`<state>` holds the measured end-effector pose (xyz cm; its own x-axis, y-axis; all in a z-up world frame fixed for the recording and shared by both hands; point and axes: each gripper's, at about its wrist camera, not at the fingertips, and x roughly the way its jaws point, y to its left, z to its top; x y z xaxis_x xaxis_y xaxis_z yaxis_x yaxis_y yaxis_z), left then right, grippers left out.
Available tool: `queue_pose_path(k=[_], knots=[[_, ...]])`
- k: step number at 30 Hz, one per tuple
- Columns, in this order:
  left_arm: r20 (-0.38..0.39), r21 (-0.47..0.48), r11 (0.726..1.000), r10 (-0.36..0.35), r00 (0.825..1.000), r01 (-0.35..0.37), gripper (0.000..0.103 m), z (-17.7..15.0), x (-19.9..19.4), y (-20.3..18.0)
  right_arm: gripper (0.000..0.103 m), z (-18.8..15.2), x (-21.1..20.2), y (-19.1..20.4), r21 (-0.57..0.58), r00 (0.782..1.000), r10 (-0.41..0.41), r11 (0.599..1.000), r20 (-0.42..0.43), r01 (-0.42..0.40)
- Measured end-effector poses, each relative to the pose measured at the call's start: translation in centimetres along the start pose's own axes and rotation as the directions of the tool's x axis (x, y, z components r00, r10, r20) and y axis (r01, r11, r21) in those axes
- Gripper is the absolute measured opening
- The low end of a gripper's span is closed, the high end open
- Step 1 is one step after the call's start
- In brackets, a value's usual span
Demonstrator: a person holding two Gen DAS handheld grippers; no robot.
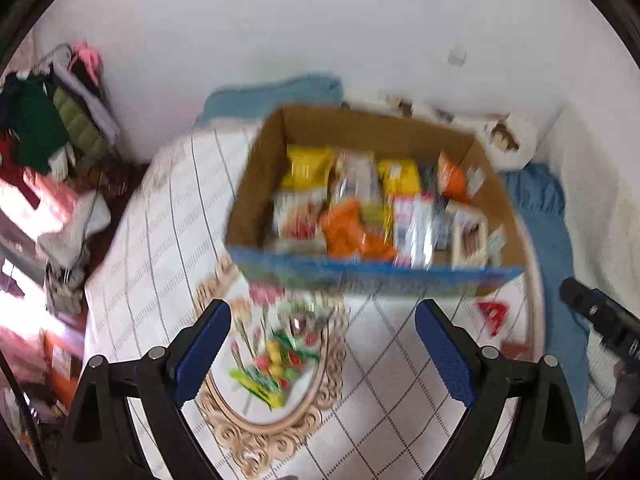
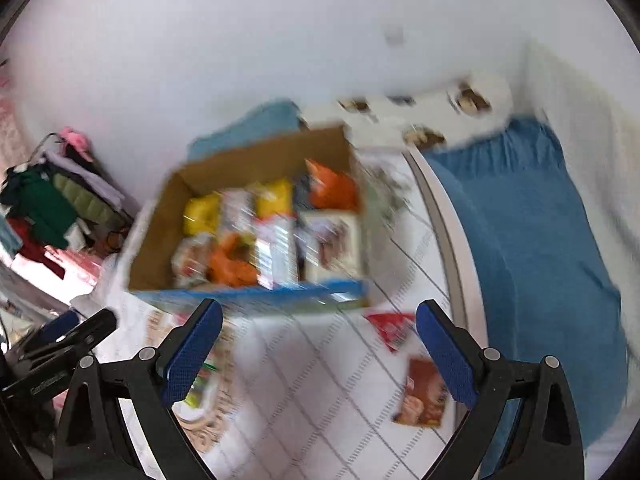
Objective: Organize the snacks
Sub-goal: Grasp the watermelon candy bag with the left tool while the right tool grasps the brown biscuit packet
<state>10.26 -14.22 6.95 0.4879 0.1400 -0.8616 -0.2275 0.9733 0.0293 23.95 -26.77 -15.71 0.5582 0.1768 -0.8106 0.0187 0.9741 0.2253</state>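
Checked table: 1 snack box, 2 grippers, fingers apart, empty.

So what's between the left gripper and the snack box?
In the left wrist view, the left gripper hangs open above an oval tray of bright sweets, which lies just short of the cardboard box.

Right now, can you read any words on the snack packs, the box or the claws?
Snack packets in the brown cardboard box: too blurred to read.
Blue printed front of the box: unreadable.
Red packet on the checked tablecloth: blurred.
Black left claw, small white print: too blurred to read.
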Motion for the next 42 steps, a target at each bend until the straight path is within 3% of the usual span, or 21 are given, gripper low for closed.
queue_pose_path(k=[3, 5, 8, 12, 14, 16, 17, 23, 28, 32, 35, 37, 38, 40, 42], knots=[[-0.084, -0.021, 0.999, 0.022, 0.996, -0.024, 0.094, -1.6, 3.6, -0.2, 0.099, -0.5, 4.4, -3.5, 0.015, 0.993, -0.052, 0.998, -0.102, 0.053], [-0.133, -0.037, 0.999, 0.026, 0.991, -0.031, 0.094, -2.8, 5.5, -0.2, 0.099, -1.0, 7.2, -5.5, 0.019, 0.979, -0.09, 0.995, -0.182, 0.095], [-0.21, -0.049, 0.998, 0.021, 0.977, -0.032, 0.094, -4.4, 7.9, -0.2, 0.099, -2.7, 9.8, -7.8, 0.056, 0.958, -0.085, 0.993, -0.275, 0.104], [-0.27, -0.041, 0.998, 0.028, 0.962, -0.04, 0.094, -5.8, 9.4, 0.2, 0.099, -6.1, 12.9, -9.3, 0.062, 0.928, -0.13, 0.985, -0.35, 0.162], [-0.288, -0.04, 0.998, 0.035, 0.957, -0.048, 0.094, -6.5, 9.6, 0.9, 0.088, -7.9, 14.1, -9.7, 0.09, 0.921, -0.126, 0.981, -0.368, 0.17], [-0.31, -0.051, 0.997, 0.042, 0.95, -0.06, 0.094, -7.2, 9.7, 2.4, 0.066, -9.1, 14.0, -9.2, 0.082, 0.926, -0.15, 0.979, -0.348, 0.189], [-0.317, -0.059, 0.996, 0.042, 0.948, -0.064, 0.094, -7.3, 9.7, 3.1, 0.06, -9.7, 13.6, -8.4, 0.076, 0.936, -0.138, 0.982, -0.324, 0.171], [-0.345, -0.146, 0.987, 0.019, 0.938, -0.073, 0.094, -8.0, 9.5, 8.7, 0.058, -12.8, 13.3, -1.4, -0.021, 0.944, -0.058, 0.998, -0.325, 0.054], [-0.373, -0.166, 0.985, -0.016, 0.927, -0.05, 0.094, -8.0, 10.7, 10.8, 0.058, -13.7, 14.0, 3.3, -0.096, 0.943, -0.029, 0.995, -0.332, -0.003], [-0.388, -0.071, 0.997, -0.017, 0.922, -0.012, 0.094, -6.8, 12.9, 9.6, 0.058, -13.5, 14.0, 4.6, -0.131, 0.94, -0.032, 0.991, -0.338, -0.014], [-0.388, 0.1, 0.995, 0.03, 0.921, 0.01, 0.094, -6.1, 14.6, 7.1, 0.058, -13.2, 14.2, 5.1, -0.136, 0.935, -0.037, 0.991, -0.354, -0.013], [-0.396, 0.219, 0.975, 0.059, 0.917, 0.032, 0.093, -6.3, 16.0, 5.3, 0.058, -13.1, 14.3, 5.3, -0.134, 0.931, -0.036, 0.991, -0.364, -0.014], [-0.393, 0.276, 0.96, 0.078, 0.916, 0.036, 0.09, -6.5, 16.5, 4.6, 0.058, -13.1, 14.4, 5.7, -0.138, 0.929, -0.038, 0.99, -0.368, -0.014], [-0.408, 0.306, 0.95, 0.074, 0.91, 0.06, 0.059, -7.0, 17.0, 4.2, 0.058, -12.9, 14.4, 5.8, -0.136, 0.926, -0.035, 0.991, -0.377, -0.018], [-0.41, 0.307, 0.95, 0.076, 0.909, 0.059, 0.052, -7.4, 16.6, 4.3, 0.058, -13.2, 14.3, 5.7, -0.12, 0.918, -0.021, 0.992, -0.396, -0.029]])
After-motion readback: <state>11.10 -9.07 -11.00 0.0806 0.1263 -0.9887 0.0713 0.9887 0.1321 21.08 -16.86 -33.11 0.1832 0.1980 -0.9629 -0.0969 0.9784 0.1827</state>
